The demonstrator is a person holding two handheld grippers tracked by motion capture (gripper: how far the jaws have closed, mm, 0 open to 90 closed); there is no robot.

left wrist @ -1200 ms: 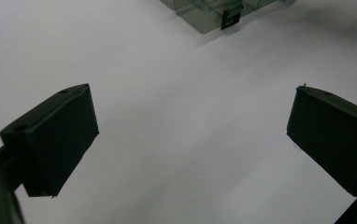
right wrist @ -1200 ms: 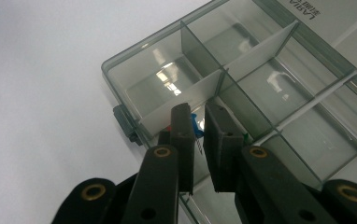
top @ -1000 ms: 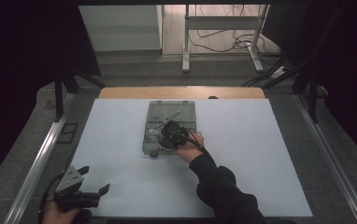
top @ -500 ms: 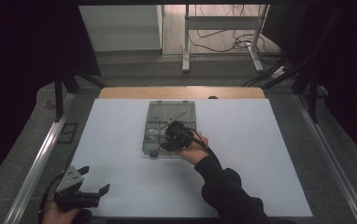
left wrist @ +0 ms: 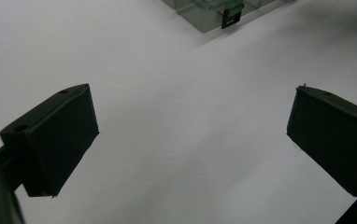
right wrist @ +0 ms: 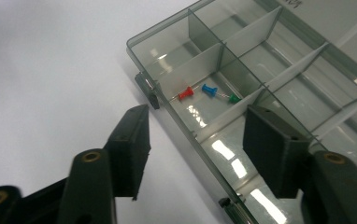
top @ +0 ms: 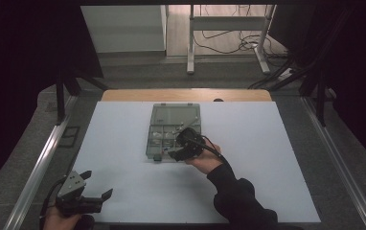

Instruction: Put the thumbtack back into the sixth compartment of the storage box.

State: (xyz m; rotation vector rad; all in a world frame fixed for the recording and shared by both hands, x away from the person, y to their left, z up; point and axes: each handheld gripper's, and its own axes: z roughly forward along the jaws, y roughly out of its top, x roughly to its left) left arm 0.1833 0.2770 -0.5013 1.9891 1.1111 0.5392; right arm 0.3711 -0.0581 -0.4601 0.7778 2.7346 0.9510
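A clear plastic organizer box [top: 158, 135] with its lid open lies at the middle of the white table. In one of its near compartments lie a red pushpin [right wrist: 186, 94], a blue pushpin [right wrist: 209, 89] and a green pushpin [right wrist: 234, 98]. My right gripper [top: 174, 152] hovers over the box's near right edge. Its jaws have just been opening, and my right gripper [right wrist: 197, 126] is open with nothing between its pads. My left gripper [top: 97, 184] rests at the table's near left corner. In its own view my left gripper [left wrist: 193, 107] stands wide open over bare white surface.
The box's front latch [left wrist: 229, 16] and near corner show far ahead of the left jaws. A white sheet [top: 267, 158] covers the table, with metal rails [top: 42, 158] along its sides. A stand and cables [top: 229, 43] are on the floor beyond.
The right hand has drawn back a little toward the box's near edge. The left hand has stayed where it was.
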